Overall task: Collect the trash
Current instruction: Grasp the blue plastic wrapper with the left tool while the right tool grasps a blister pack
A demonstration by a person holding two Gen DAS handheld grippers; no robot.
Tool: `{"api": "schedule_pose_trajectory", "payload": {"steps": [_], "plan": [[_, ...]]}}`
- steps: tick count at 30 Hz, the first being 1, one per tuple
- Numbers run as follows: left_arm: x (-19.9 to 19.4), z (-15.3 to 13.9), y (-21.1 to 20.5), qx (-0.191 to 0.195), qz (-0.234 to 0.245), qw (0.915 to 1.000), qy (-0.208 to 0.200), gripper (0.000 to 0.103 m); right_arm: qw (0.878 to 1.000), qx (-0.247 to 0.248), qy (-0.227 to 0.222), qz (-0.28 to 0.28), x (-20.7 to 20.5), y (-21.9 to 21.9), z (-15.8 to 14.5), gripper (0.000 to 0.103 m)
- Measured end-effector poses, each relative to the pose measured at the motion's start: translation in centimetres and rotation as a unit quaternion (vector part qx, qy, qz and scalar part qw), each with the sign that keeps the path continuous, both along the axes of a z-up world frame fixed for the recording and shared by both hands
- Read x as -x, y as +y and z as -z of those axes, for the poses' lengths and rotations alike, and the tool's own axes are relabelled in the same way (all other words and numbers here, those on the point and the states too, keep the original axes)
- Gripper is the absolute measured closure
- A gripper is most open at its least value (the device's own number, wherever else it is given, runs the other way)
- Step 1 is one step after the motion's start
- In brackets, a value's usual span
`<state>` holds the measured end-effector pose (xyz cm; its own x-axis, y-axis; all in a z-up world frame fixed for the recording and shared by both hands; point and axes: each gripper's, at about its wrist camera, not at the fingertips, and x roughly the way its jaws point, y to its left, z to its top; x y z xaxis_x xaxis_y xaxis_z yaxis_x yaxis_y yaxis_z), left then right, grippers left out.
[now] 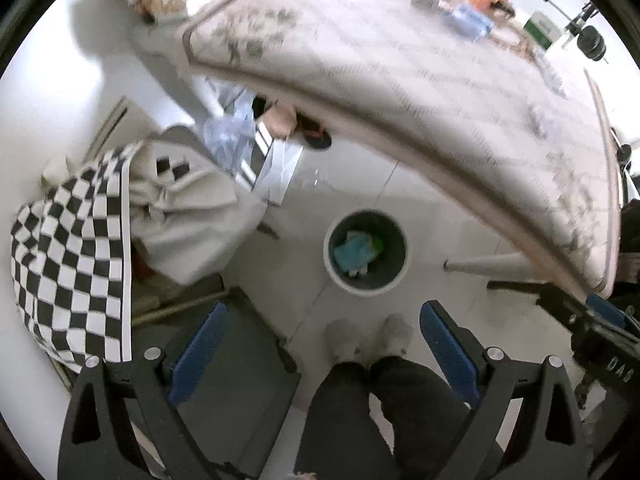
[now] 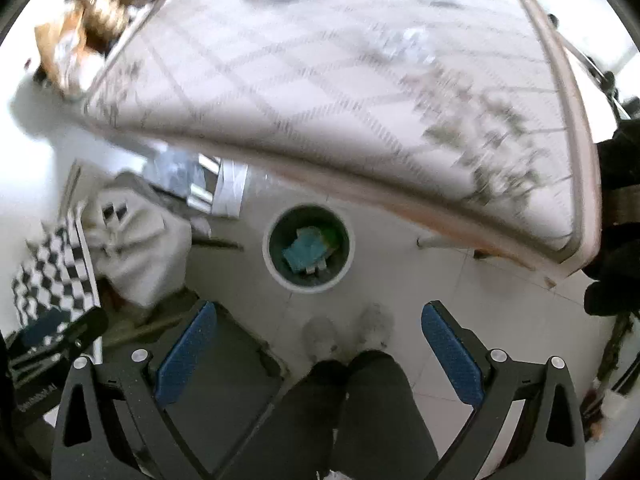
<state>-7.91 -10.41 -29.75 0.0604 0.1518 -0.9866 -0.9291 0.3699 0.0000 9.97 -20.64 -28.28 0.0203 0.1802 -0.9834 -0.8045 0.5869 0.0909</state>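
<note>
A round white trash bin (image 1: 394,280) stands on the floor below the table edge, with blue and green trash (image 1: 354,249) inside. It also shows in the right wrist view (image 2: 276,270), holding blue trash (image 2: 306,254). My left gripper (image 1: 322,354) is open and empty, high above the floor near the bin. My right gripper (image 2: 316,354) is open and empty, also above the floor before the bin. Loose items (image 1: 468,20) lie at the far end of the patterned table (image 1: 400,80), blurred.
The person's legs and white shoes (image 1: 366,340) stand between the fingers. A checkered cloth (image 1: 72,264) and a grey cloth (image 1: 192,216) lie left. A grey chair seat (image 2: 224,392) is lower left. The right gripper's body (image 1: 592,328) shows at the right edge. Boxes (image 2: 80,32) sit far left.
</note>
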Motion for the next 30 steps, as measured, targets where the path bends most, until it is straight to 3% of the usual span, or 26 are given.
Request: {"api": "schedule_pose_trajectory", "payload": {"steps": [4,8,16,22,25,27,30], "plan": [[-2.9,-1.1,1.9,-0.02,0.004,0.9998,-0.006,0.004,0.999,-0.014,-0.014,0.039,-5.1,1.9,-1.7,0.0],[-7.0,0.1,5.1,-0.013,0.004,0.9998,-0.012,0.004,0.998,-0.013,-0.017,0.059,-10.2,5.3,-0.7,0.0],[-14.8,5.0,11.7,0.019,0.009,0.9993,0.03,0.004,0.998,0.025,0.006,0.062,-18.1,13.7,6.6,0.0],[-17.0,6.8,14.1,0.031,0.012,0.9973,0.065,0.004,0.998,0.034,0.016,0.04,-19.4,17.6,9.0,0.002],[-17.9,6.7,14.9,0.037,0.007,0.9968,0.071,0.004,0.998,0.047,-0.019,0.022,-18.6,18.4,9.0,0.011],[-18.9,6.2,15.7,0.036,0.01,0.9966,0.073,0.004,0.998,0.052,-0.035,0.019,-18.5,18.3,8.8,0.025],[-21.1,4.8,17.3,0.016,0.025,0.9966,0.077,0.004,0.999,0.032,-0.009,0.024,-19.4,17.9,8.0,0.039]]}}
